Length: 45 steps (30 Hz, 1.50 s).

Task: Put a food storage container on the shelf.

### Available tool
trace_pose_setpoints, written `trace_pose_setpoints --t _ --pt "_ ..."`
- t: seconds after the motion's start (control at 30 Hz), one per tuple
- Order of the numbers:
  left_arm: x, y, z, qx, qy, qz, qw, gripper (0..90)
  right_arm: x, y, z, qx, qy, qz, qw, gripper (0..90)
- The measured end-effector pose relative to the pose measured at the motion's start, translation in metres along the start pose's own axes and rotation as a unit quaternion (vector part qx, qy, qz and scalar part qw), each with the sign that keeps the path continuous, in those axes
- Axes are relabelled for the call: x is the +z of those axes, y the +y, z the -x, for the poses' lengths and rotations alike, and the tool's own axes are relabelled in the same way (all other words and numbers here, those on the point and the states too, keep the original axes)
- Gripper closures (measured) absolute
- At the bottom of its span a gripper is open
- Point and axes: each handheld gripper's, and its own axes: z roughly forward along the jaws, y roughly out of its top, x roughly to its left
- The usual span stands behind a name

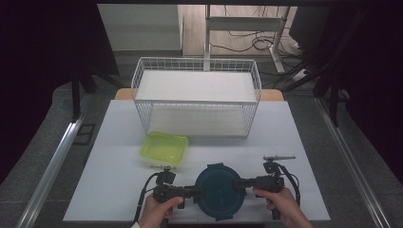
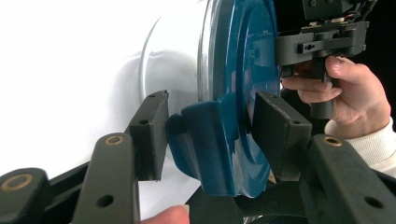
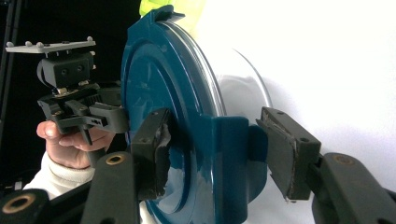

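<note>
White sheeting covers the tabletop [image 1: 119, 156], which fills the lower centre of the high view, with dark floor on both sides. A white wire basket [image 1: 196, 95] stands at upper centre, its open side facing the person. A lime-green tray [image 1: 164, 147] lies just in front of the basket, left of centre.

The round container with a dark blue lid [image 1: 219, 190] sits at the bottom centre of the high view, between the two hands. Left tongs [image 1: 197, 192] meet its left edge; right tongs [image 1: 240, 183] meet its right edge. The opposed approach suggests the container is being steadied from both sides, or that its side latches are being worked.

In the left gripper view, the left tongs [image 2: 208, 133] straddle a blue latch tab [image 2: 201, 140] at the lid rim. The jaws stand parted, with a gap on each side of the tab: released, not clamped.

In the right gripper view, the right tongs [image 3: 217, 154] bracket the opposite latch tab [image 3: 231, 154]. One jaw rests against the lid face; the other stands clear of the tab. State: parted, no grip.
</note>
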Motion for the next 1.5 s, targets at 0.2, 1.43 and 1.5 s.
trace_pose_setpoints --t 0.2,1.43,1.5 --pt "-0.005 0.007 0.001 0.004 -0.006 0.006 1.0 48.9 -0.001 0.003 -0.003 0.004 0.002 0.008 1.0 44.5" --pt "-0.08 0.119 0.046 0.122 -0.007 0.073 0.9898 49.9 -0.024 0.094 -0.1 -0.103 0.008 0.096 0.99 44.5" --pt "-0.085 0.129 0.049 0.129 -0.008 0.078 0.9886 50.0 -0.026 0.101 -0.107 -0.11 0.006 0.101 0.9888 44.4"
